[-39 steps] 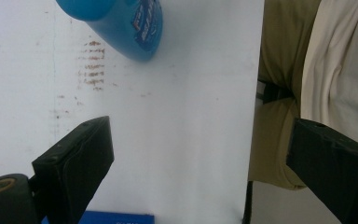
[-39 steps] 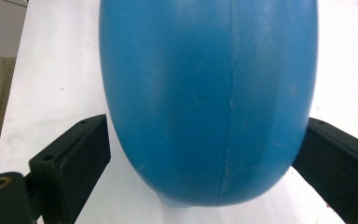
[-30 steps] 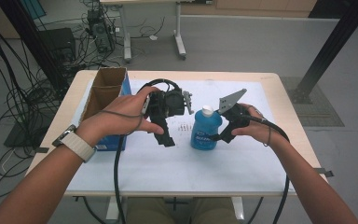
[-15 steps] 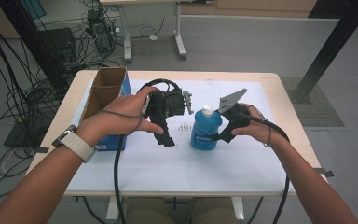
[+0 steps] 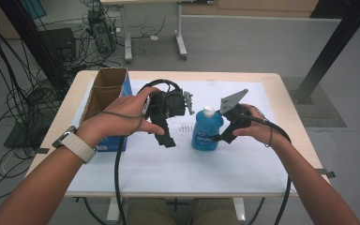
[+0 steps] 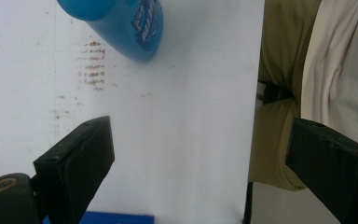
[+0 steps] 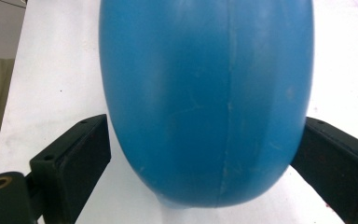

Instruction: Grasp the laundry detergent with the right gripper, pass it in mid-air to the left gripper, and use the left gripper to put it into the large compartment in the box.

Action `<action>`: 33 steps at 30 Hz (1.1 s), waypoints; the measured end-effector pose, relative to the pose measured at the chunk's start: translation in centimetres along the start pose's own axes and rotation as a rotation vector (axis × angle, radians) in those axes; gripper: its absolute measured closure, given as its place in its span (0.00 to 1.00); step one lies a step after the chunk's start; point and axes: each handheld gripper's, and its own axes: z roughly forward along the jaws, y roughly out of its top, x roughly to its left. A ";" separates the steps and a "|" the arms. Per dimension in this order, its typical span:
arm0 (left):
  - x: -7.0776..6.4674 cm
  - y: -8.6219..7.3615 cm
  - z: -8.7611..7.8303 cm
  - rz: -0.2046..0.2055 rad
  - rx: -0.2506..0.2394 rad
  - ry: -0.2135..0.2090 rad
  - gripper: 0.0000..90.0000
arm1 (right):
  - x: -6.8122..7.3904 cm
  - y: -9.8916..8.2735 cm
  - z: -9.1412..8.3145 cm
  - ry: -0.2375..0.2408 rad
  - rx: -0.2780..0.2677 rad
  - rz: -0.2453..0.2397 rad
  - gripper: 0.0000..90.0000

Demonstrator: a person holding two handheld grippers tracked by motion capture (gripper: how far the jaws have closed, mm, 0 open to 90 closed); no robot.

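Observation:
A blue bottle (image 5: 206, 131) with a white cap stands upright on the white mat (image 5: 225, 168) near the table's middle. My right gripper (image 5: 219, 137) reaches it from the right. In the right gripper view its jaws stand wide on either side of the bottle (image 7: 205, 93), right against its sides, so the right gripper (image 7: 205, 140) is open around it. My left gripper (image 5: 166, 135) hangs above the mat, left of the bottle, pointing down. In the left gripper view the left gripper (image 6: 198, 140) is open with nothing between its jaws, and the bottle (image 6: 121, 23) shows at the top.
An open cardboard box (image 5: 104, 96) with a blue side stands at the table's left. Faint brown marks (image 6: 91, 65) stain the mat beside the bottle. The person's lap (image 6: 279, 93) lies past the near table edge. Cables trail from both grippers.

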 end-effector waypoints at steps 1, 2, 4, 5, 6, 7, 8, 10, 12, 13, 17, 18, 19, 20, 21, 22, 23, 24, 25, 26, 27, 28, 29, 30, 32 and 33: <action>0.0 0.0 0.0 0.000 0.000 -0.001 0.09 | 0.0 0.0 0.0 0.000 0.000 0.001 0.07; 0.0 0.0 0.0 0.000 0.000 -0.001 0.09 | 0.0 0.0 0.0 0.000 0.000 0.001 0.07; 0.0 0.0 0.0 -0.001 0.001 -0.001 0.09 | 0.0 0.0 0.0 -0.002 0.000 0.001 0.07; 0.0 0.0 0.0 -0.003 0.001 -0.002 0.09 | 0.0 0.0 0.0 -0.002 -0.001 0.002 0.07; 0.0 0.0 0.0 -0.003 0.001 -0.002 0.09 | 0.0 0.0 0.0 -0.002 -0.002 0.002 0.07; 0.0 0.0 0.0 -0.002 0.001 -0.002 0.09 | 0.0 0.0 0.0 -0.001 -0.002 0.002 0.07; 0.0 0.0 0.0 -0.003 0.001 -0.002 0.09 | 0.0 0.0 0.0 -0.001 -0.001 0.002 0.07; 0.0 0.0 0.0 -0.001 0.001 -0.001 0.09 | 0.0 0.0 0.0 -0.002 -0.001 0.002 0.07; 0.0 0.0 0.1 0.000 0.002 -0.001 0.09 | 0.0 0.0 0.0 -0.001 -0.001 0.002 0.07; 0.0 0.0 0.1 0.000 0.001 -0.001 0.09 | 0.0 0.0 0.0 0.000 0.000 0.001 0.07; 0.0 -0.1 0.0 -0.003 -0.001 0.000 0.09 | 0.0 0.0 0.0 -0.001 -0.001 0.001 0.07; 0.0 -0.1 0.0 -0.004 -0.001 0.000 0.09 | 0.0 0.0 0.0 -0.002 -0.001 0.001 0.07; 0.0 -0.1 0.0 -0.004 -0.001 -0.001 0.09 | 0.0 0.0 0.0 -0.001 -0.002 0.002 0.07; 0.0 -0.1 0.0 -0.005 -0.001 0.000 0.09 | 0.0 0.0 0.0 -0.001 -0.001 0.001 0.07; 0.0 -0.1 0.0 -0.005 -0.001 0.000 0.09 | 0.0 0.0 0.0 -0.001 0.000 0.000 0.07; 0.0 -0.1 0.0 -0.002 0.001 0.000 0.09 | 0.0 0.0 0.1 0.000 0.001 0.000 0.07; 0.0 -0.1 0.0 -0.003 0.000 0.001 0.09 | 0.0 0.0 0.1 -0.001 0.003 -0.001 0.07; 0.0 -0.1 0.0 -0.003 -0.001 0.000 0.09 | 0.0 0.0 0.1 -0.001 0.004 -0.001 0.07; 0.0 -0.1 0.0 -0.003 -0.001 0.000 0.09 | 0.0 0.0 0.1 -0.002 0.003 0.000 0.07; 0.0 -0.1 0.0 -0.004 -0.001 0.001 0.09 | 0.1 0.0 0.1 -0.002 0.000 0.001 0.07; 0.0 -0.1 0.0 -0.005 -0.001 0.000 0.09 | 0.1 0.0 0.1 -0.003 -0.001 0.000 0.07; 0.0 -0.1 0.0 -0.003 0.000 0.000 0.09 | 0.0 0.0 0.1 -0.004 -0.002 0.000 0.07; 0.0 -0.1 0.0 -0.003 0.000 0.001 0.09 | 0.1 0.0 0.1 -0.006 -0.001 0.000 0.07; 0.0 -0.1 0.0 -0.002 0.000 0.001 0.09 | 0.1 0.0 0.1 -0.009 0.005 -0.004 0.07; 0.0 -0.1 0.0 -0.003 -0.001 0.001 0.09 | 0.1 0.0 0.2 -0.007 0.008 -0.005 0.08; 0.0 -0.1 0.0 -0.004 -0.002 0.002 0.09 | 0.1 0.0 0.2 -0.008 0.007 -0.003 0.07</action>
